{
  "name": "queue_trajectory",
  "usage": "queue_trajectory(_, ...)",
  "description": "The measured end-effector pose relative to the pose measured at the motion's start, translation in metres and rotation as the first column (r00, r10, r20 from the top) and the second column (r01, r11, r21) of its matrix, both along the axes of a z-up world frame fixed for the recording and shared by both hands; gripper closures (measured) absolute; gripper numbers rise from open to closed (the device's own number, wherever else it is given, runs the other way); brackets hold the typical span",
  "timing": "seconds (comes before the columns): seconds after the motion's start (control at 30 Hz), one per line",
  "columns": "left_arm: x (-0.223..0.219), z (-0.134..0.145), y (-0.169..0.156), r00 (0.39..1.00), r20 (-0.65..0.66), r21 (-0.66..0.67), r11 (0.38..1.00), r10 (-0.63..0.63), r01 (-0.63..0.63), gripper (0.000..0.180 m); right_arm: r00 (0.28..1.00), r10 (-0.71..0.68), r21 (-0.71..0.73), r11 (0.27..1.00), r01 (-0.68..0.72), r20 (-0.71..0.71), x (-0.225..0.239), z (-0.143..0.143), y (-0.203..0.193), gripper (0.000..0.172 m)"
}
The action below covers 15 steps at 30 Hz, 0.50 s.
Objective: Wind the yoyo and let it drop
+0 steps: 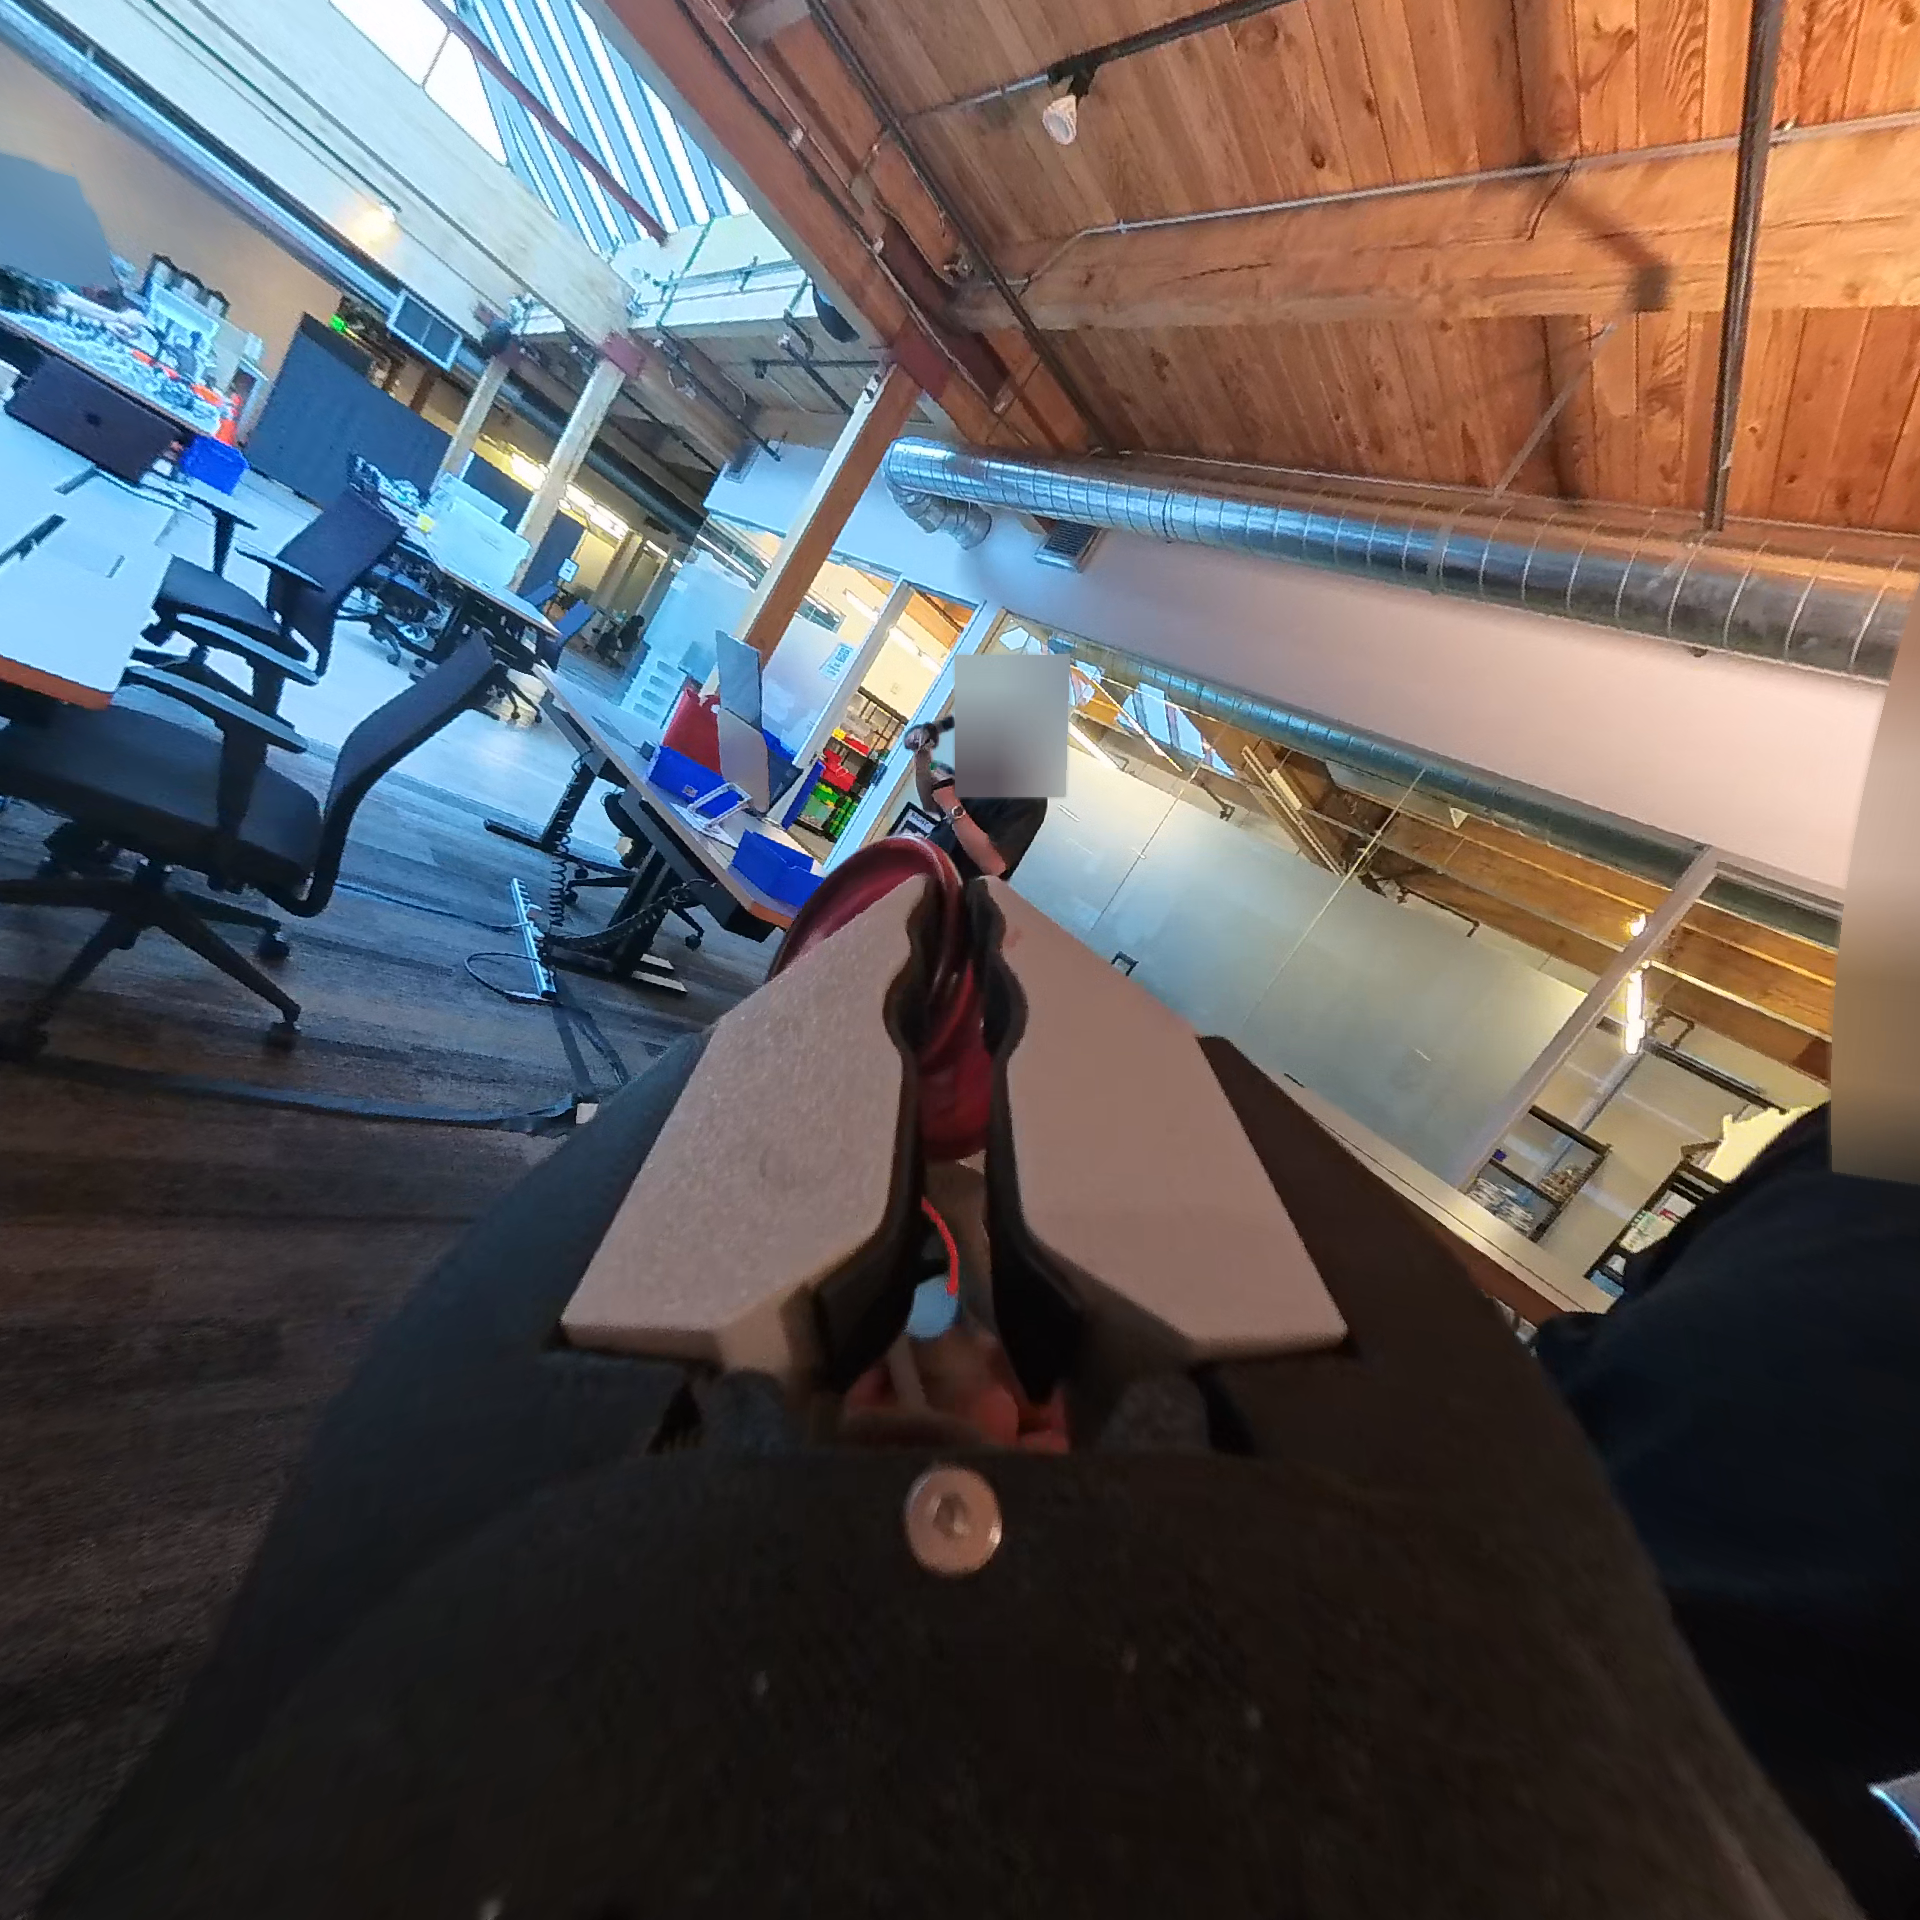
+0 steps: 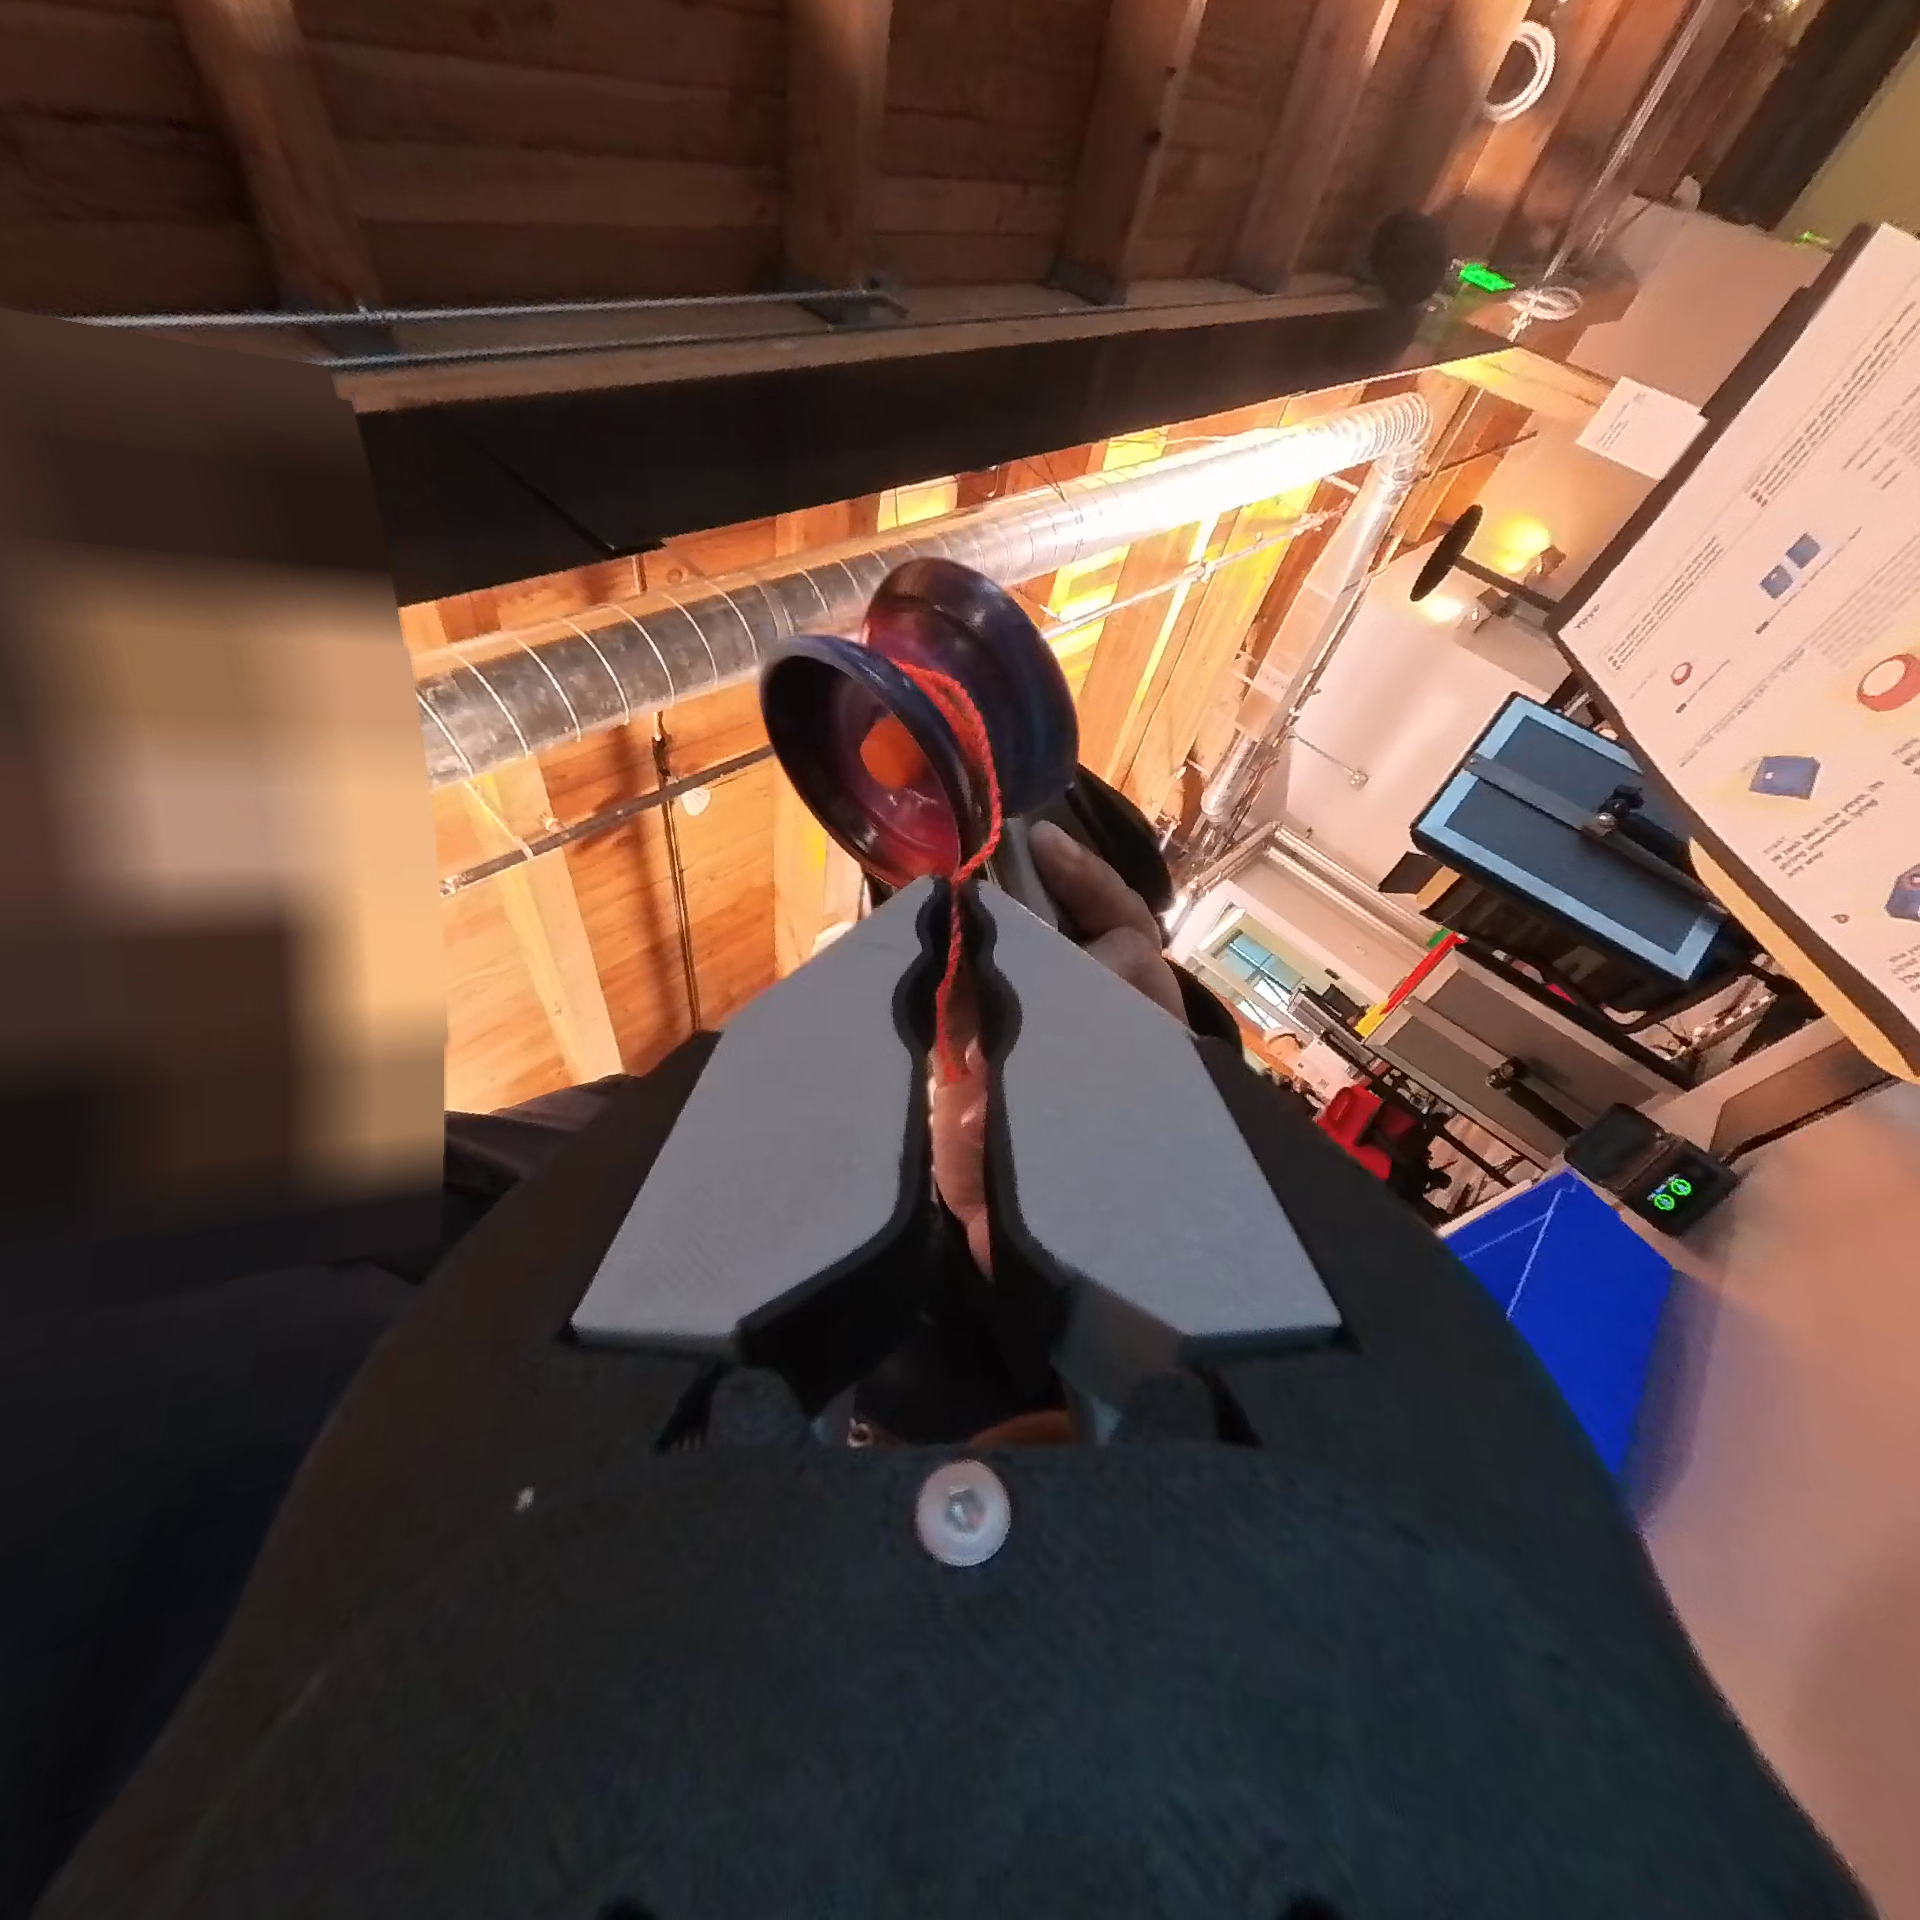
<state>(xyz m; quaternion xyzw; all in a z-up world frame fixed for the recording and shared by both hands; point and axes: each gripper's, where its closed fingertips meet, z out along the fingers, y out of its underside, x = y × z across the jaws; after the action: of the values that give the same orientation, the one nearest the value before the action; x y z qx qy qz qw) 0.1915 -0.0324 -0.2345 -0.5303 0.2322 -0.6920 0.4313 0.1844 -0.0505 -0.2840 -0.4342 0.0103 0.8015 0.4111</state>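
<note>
In the left wrist view my left gripper is shut on the rim of a dark red yoyo, which I see edge-on between the fingertips. A bit of red string shows lower in the jaw slot. In the right wrist view the yoyo is held up in the air, both halves visible, with the red string wound in its groove. The string runs down into my right gripper, which is shut on it just below the yoyo. The left gripper and a person's hand show behind the yoyo.
Office chairs and desks with blue bins stand to the left. A person stands far off. A poster board and a blue bin are at the right. Wooden ceiling and ducts are overhead. Spacing between my two grippers at the tips: around 5 centimetres.
</note>
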Motion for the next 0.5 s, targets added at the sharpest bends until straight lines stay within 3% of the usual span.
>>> queue_trajectory(0.17, 0.0025, -0.0018, -0.0012, 1.000, 0.002, -0.007, 1.000, -0.009, 0.009, 0.178, 1.000, 0.017, 0.009, 1.000, -0.017, 0.012, -0.0056, 0.0015, -0.0016, 0.166)
queue_trajectory(0.5, 0.0000, 0.0010, -0.0027, 1.000, 0.006, 0.006, 1.000, -0.001, 0.001, 0.178, 0.999, 0.031, 0.006, 1.000, -0.031, -0.012, -0.0064, 0.0035, -0.0029, 0.172)
